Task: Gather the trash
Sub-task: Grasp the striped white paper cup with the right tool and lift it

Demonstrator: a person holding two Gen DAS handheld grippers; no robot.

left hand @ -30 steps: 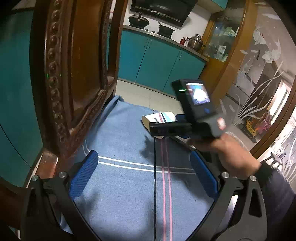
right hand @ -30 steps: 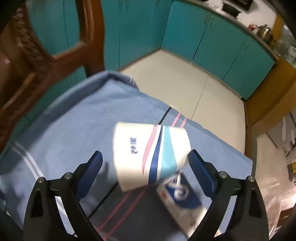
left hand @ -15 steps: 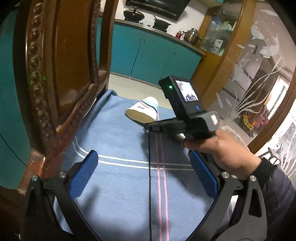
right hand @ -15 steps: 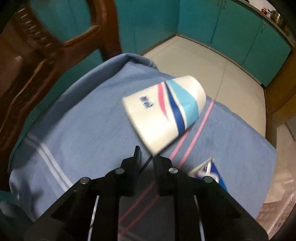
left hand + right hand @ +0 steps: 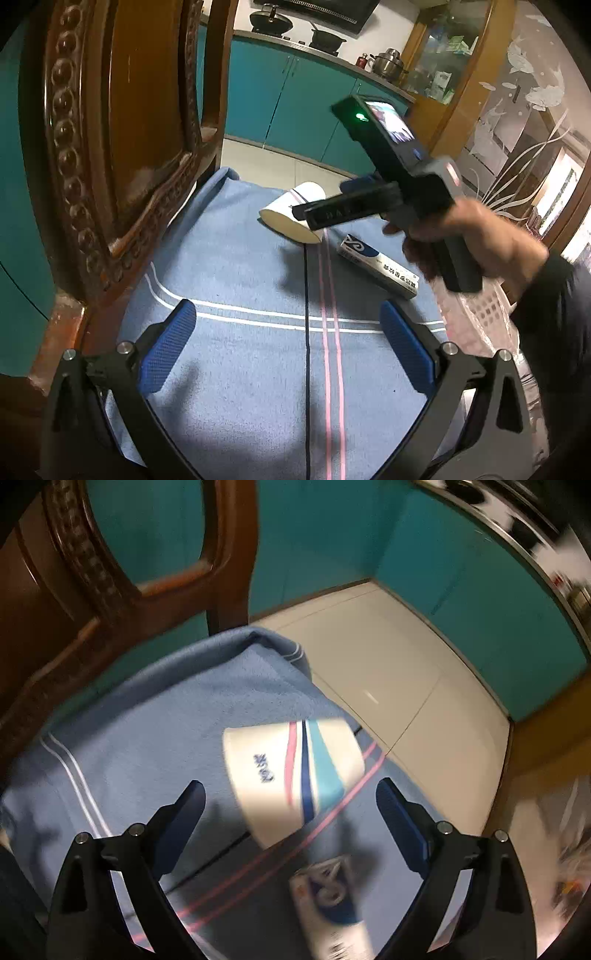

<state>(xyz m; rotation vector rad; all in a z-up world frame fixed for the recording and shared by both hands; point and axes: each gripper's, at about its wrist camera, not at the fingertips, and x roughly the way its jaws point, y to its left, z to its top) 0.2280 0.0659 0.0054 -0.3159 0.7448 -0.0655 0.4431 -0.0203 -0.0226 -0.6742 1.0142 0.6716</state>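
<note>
- Two pieces of trash lie on the blue striped towel (image 5: 236, 266) at mid-frame: a white paper cup with pink and blue stripes (image 5: 295, 779) on its side, and a flat white-and-blue carton (image 5: 376, 264) just to its lower right.
- I see my right gripper (image 5: 290, 805) with its blue pads (image 5: 400, 823) spread wide, the cup between them but not touched.
- My left gripper (image 5: 286, 341) hangs spread over bare towel, lower centre.
- Carved brown wooden chair back (image 5: 110, 129) fills the upper left.

Cup (image 5: 293, 781) on towel (image 5: 236, 280), box (image 5: 378, 264) just right, chair back (image 5: 122, 122) left.
</note>
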